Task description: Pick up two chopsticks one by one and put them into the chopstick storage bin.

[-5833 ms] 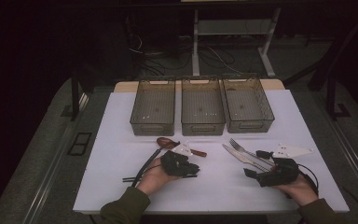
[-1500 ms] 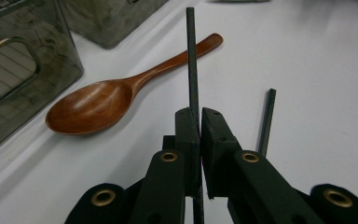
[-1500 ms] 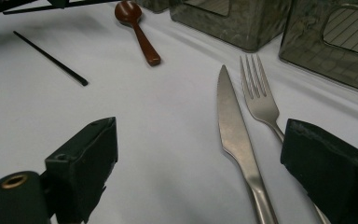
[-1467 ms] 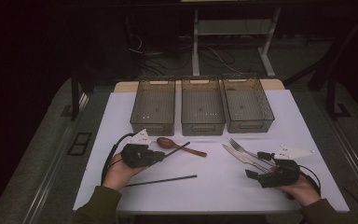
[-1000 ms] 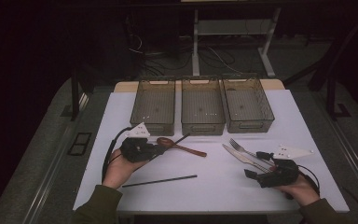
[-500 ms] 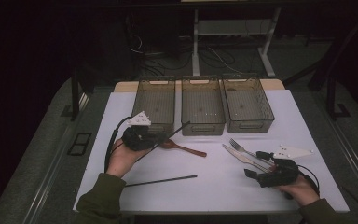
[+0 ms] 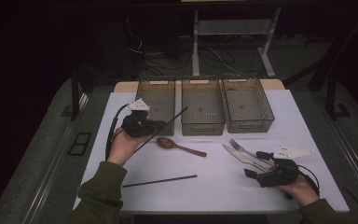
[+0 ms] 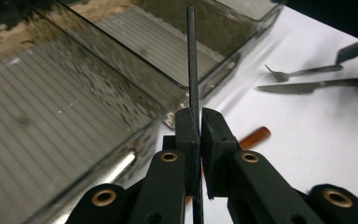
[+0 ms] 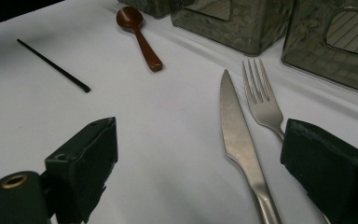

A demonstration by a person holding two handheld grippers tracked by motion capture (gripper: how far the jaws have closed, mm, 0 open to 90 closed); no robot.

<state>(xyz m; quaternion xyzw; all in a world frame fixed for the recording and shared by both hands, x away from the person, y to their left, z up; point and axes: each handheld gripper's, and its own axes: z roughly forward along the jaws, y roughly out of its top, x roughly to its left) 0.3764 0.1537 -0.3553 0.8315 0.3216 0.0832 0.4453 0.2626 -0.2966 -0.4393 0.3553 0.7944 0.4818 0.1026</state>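
Note:
My left gripper (image 7: 157,125) is shut on a thin black chopstick (image 7: 177,115), lifted off the table in front of the left bin (image 7: 154,80). In the left gripper view the jaws (image 8: 199,119) pinch the chopstick (image 8: 191,56), whose far end points over the left bin (image 8: 51,116) towards the middle bin (image 8: 177,51). A second black chopstick (image 7: 161,180) lies flat near the table's front. My right gripper (image 7: 256,164) rests open on the table at the right, its jaws (image 9: 205,163) wide apart around the handles of a knife (image 9: 237,135) and a fork (image 9: 261,100), without touching them.
A brown wooden spoon (image 7: 179,147) lies in front of the bins. Three see-through bins stand in a row at the back: left, middle (image 7: 203,127) and right (image 7: 249,125). The knife (image 7: 240,157) and fork (image 7: 240,147) lie side by side on the white table (image 7: 214,186).
My left gripper has carried the chopstick up and away from me, towards the left bin. The right gripper has stayed in place.

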